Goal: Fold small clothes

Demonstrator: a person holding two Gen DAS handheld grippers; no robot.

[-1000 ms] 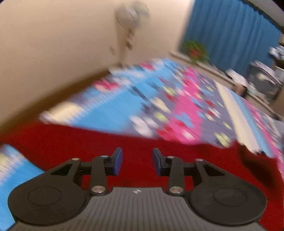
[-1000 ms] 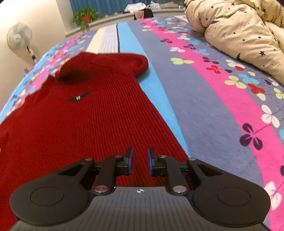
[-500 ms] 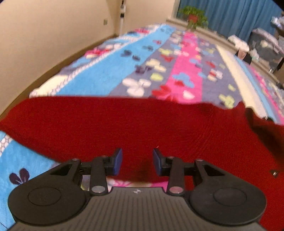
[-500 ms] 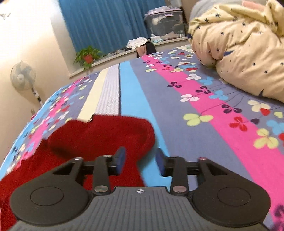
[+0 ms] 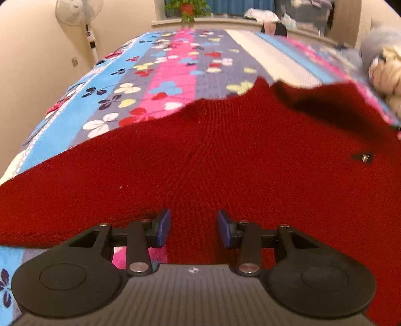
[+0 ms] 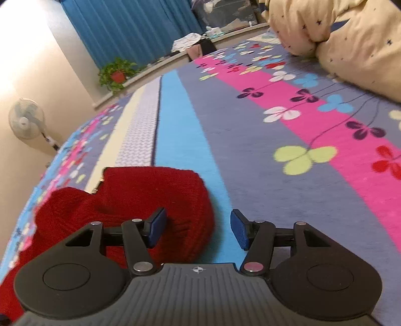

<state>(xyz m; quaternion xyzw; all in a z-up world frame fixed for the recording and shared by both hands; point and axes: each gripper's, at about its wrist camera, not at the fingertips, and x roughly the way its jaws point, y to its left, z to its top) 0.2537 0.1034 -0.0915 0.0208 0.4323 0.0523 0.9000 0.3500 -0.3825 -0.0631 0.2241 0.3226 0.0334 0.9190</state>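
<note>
Two handheld grippers over a bed (image 5: 175,57) covered in a striped, flower-printed spread. Red knitted sweater (image 5: 225,155) spread flat across the near part of the bed, filling the near half of the left wrist view, its far edge wavy and slightly lifted, a small dark tag near its right side. Left gripper (image 5: 193,229) low over the knit, blue-padded fingers (image 5: 163,229) moderately apart, having just opened a little, red fabric visible in the gap but not pinched. Right gripper (image 6: 198,229) at the sweater's rounded far-right end, probably a sleeve or shoulder; fingers having just been opening and now wide, left pad over the red knit, right pad over the bare blue stripe, the fabric edge lying between them ungripped. Cream star-print duvet (image 6: 338,32) bunched far right; standing fan (image 5: 77,15), potted plant (image 6: 117,74) and blue curtain (image 6: 130,27) beyond the bed. Likely risks from here: closing too high and catching only a loose top layer of knit, or snagging the bedspread along with it; uneven pulls between the two hands skewing the fold or bunching the stretchy wool.
</note>
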